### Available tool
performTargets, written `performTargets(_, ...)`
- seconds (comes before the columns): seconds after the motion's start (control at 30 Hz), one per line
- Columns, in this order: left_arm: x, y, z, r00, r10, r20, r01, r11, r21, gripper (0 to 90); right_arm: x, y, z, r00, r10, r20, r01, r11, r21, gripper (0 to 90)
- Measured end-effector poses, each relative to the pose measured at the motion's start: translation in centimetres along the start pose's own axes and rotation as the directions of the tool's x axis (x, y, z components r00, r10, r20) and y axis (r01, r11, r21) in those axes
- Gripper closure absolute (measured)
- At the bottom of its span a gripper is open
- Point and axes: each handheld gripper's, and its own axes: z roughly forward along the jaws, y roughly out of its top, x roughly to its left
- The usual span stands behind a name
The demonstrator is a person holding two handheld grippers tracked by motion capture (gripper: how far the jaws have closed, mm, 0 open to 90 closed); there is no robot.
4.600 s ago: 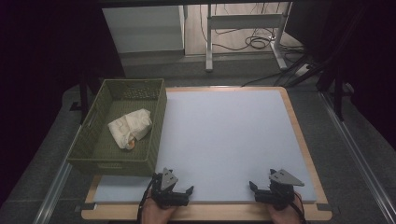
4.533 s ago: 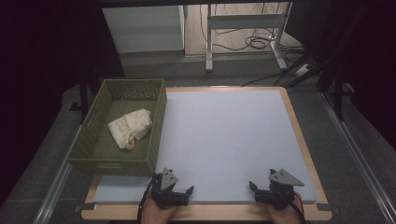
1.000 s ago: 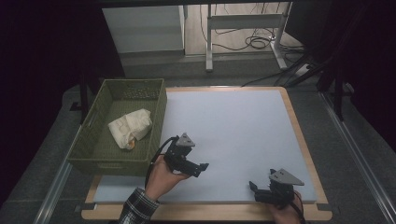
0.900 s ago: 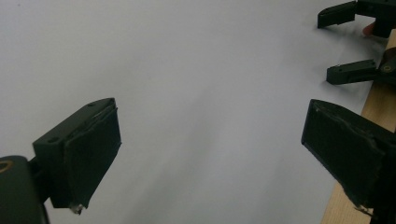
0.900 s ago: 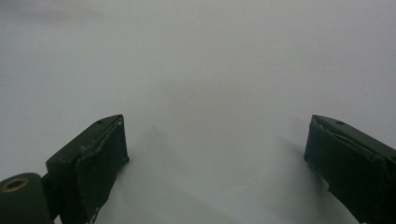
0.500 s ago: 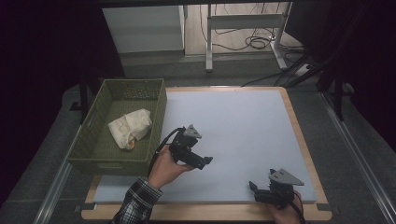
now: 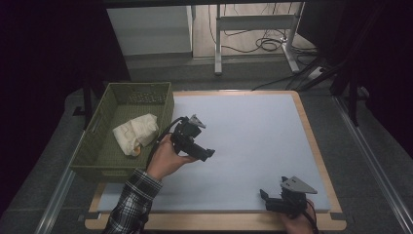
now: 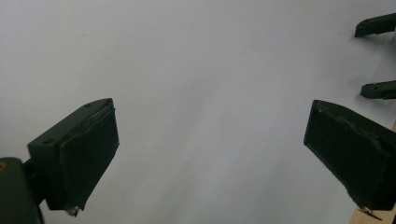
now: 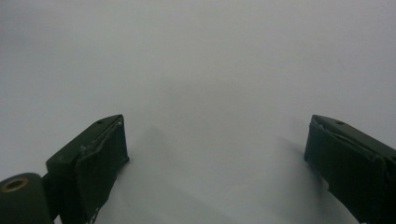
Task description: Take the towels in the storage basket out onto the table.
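At about nine o'clock from the middle of the worktop (image 7: pixel 243 141) we see a green basket (image 7: pixel 97 151) standing just off its left edge, and in it lies a crumpled white cloth (image 7: pixel 135 132), near the basket's right wall.

Just beside that wall, at three o'clock from the cloth, we see the left hand (image 7: pixel 165 157) holding the left tongs (image 7: pixel 207 153) above the pale sheet, their tips pointing toward four o'clock, away from the basket. In the left gripper view these tongs (image 8: pixel 210 158) are spread wide with nothing but the bare sheet between them.

Well apart, at about five o'clock near the worktop's front edge, the right tongs (image 7: pixel 265 196) rest low in the right hand (image 7: pixel 298 223), tips pointing toward nine o'clock. In the right gripper view they (image 9: pixel 217 163) too stand spread wide over bare sheet, pinching nothing.
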Motion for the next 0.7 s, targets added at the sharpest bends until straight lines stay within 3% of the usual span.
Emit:
performTargets(0.4,3.5,-0.4,-2.9,0.9970,-0.045,-0.063,0.045,0.9989,0.006,2.2,0.0,0.0,0.0,1.0000,0.000,0.000,0.000,1.0000,0.000,6.0)
performTargets(0.7,6.0,-1.2,-5.5,0.9869,-0.113,-0.115,0.112,0.9936,-0.014,3.3,0.0,0.0,0.0,1.0000,-0.001,0.000,0.001,1.0000,0.000,6.0)
